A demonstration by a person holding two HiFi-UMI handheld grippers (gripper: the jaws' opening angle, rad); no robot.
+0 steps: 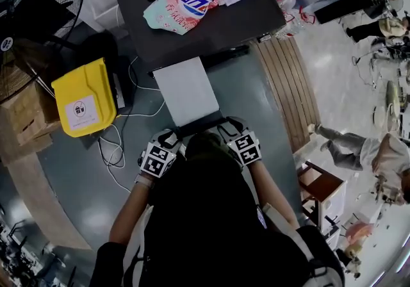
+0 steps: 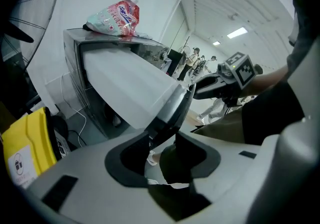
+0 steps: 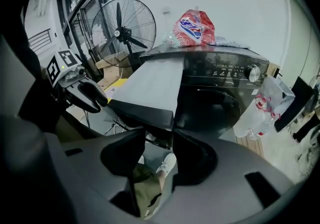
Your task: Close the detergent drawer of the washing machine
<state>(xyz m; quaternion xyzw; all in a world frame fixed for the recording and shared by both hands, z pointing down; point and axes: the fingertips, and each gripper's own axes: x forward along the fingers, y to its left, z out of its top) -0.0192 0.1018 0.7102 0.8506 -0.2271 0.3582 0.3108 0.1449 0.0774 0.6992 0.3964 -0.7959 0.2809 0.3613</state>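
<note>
Though the left hand-held gripper [image 2: 167,154] and right hand-held gripper [image 3: 159,150] sit spread at the detergent drawer [image 1: 186,90] front, equally near, its long axis runs ahead into the washing machine [image 1: 211,26].

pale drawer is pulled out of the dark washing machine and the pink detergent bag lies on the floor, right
No: the pink plastic detergent bag lies on top of the dark washing machine, as the head view shows. The pale drawer is pulled out.
</note>
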